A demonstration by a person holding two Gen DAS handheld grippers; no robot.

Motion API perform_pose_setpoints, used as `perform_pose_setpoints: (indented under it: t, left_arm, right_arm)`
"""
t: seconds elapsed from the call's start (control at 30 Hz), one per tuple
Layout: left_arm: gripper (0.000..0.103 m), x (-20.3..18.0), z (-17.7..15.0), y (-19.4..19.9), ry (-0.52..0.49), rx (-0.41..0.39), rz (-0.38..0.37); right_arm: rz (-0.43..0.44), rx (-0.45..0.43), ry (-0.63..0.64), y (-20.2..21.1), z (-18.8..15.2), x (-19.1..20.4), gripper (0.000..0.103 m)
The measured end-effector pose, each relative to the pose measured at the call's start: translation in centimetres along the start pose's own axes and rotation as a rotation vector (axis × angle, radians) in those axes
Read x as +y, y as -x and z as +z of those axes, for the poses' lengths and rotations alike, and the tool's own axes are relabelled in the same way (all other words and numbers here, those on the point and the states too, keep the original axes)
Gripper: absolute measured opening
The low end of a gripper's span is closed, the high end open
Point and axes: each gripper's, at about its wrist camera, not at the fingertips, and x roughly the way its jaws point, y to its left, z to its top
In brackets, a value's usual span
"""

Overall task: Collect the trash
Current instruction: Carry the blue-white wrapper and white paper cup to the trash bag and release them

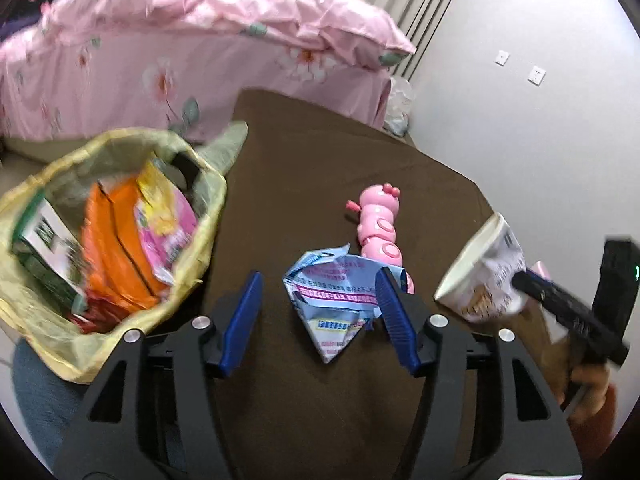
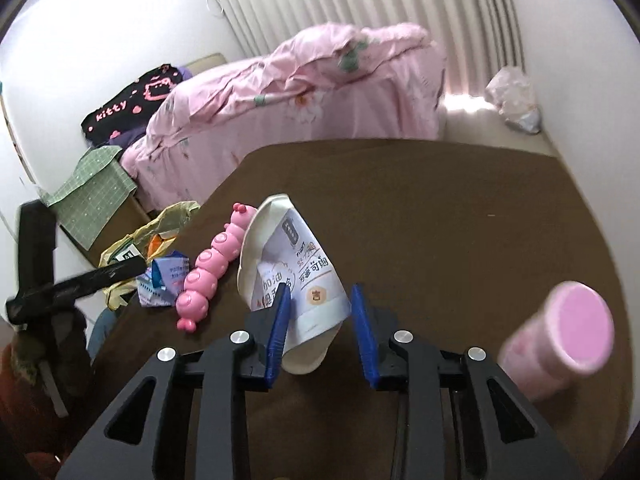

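Note:
A crumpled blue-and-white wrapper (image 1: 334,300) lies on the brown table (image 1: 320,168). My left gripper (image 1: 320,296) is open, its blue fingers on either side of the wrapper and just above it. A yellow trash bag (image 1: 104,240) with orange and pink packets hangs at the table's left edge. My right gripper (image 2: 320,312) is shut on a white paper cup (image 2: 294,272), tilted and held off the table; the cup also shows in the left wrist view (image 1: 484,272). The wrapper (image 2: 162,280) and bag (image 2: 132,248) show at left in the right wrist view.
A pink caterpillar toy (image 1: 378,228) lies beside the wrapper, also in the right wrist view (image 2: 212,264). A pink cup (image 2: 560,336) stands at the table's right. A bed with pink bedding (image 1: 160,52) is behind the table. A white plastic bag (image 2: 514,96) sits on the floor.

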Motion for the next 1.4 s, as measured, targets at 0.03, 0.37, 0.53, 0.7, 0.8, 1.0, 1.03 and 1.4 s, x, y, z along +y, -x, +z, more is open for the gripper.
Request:
perform_pose_setpoints:
  t: [0.03, 0.37, 0.53, 0.7, 0.8, 1.0, 1.03, 1.4]
  left_arm:
    - [0.044, 0.0, 0.1, -0.5, 0.010, 0.022, -0.017]
    - [0.006, -2.3, -1.1, 1.0, -0.068, -0.015, -0.015]
    - [0.006, -3.3, -1.4, 3.5, -0.114, -0.075, -0.002]
    - [0.006, -4.5, -1.3, 5.5, -0.172, -0.125, 0.031]
    - [0.006, -5.0, -1.2, 6.8, -0.193, -0.160, 0.034]
    - [0.006, -4.4, 0.0, 10.5, -0.183, -0.260, 0.046]
    - [0.006, -4.1, 0.3, 11.2, -0.177, -0.277, 0.053]
    - [0.006, 3.7, 2.5, 17.3, 0.015, -0.455, 0.229]
  right_arm:
    - [0.002, 0.001, 0.001, 0.3, -0.4, 0.0, 0.030]
    - [0.012, -0.048, 0.056, 3.9, -2.6, 1.5, 0.029]
    - [-0.024, -0.085, 0.112, 5.6, -2.8, 2.7, 0.028]
    - [-0.023, -0.105, 0.130, 6.8, -2.5, 3.5, 0.028]
    - [-0.030, -0.134, 0.146, 7.7, -1.7, 4.3, 0.028]
    - [-0.041, -0.195, 0.196, 9.3, 0.8, 7.1, 0.028]
    - [-0.035, -0.208, 0.211, 9.5, 1.3, 7.9, 0.028]
    - [0.049, -0.220, 0.419, 7.1, 6.0, 17.0, 0.028]
